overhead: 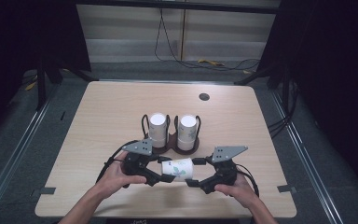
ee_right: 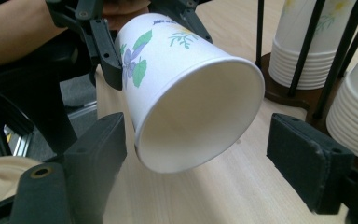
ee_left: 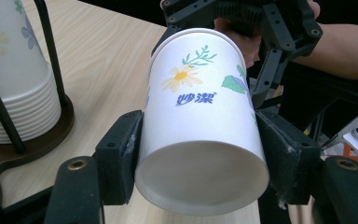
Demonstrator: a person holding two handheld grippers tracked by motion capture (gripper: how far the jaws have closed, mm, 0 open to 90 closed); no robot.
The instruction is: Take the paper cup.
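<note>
A white paper cup (overhead: 179,169) with a flower print lies sideways in the air near the table's front edge, between both grippers. My left gripper (overhead: 164,173) is shut on its base end. In the left gripper view both pads press the cup's (ee_left: 198,98) walls, and its closed bottom faces that camera, between the jaws of the left gripper (ee_left: 200,158). My right gripper (overhead: 196,173) stands open around the cup's mouth. In the right gripper view the cup's rim (ee_right: 200,121) sits between the jaws of the right gripper (ee_right: 200,158). The left pad is close to the rim and the right pad stands well apart.
A dark wire cup rack (overhead: 170,148) stands just behind the grippers. It holds two upside-down stacks of the same cups, a left stack (overhead: 158,126) and a right stack (overhead: 187,128). A round black grommet (overhead: 204,96) sits in the wooden table (overhead: 112,107) at the back. Cables run over the floor beyond.
</note>
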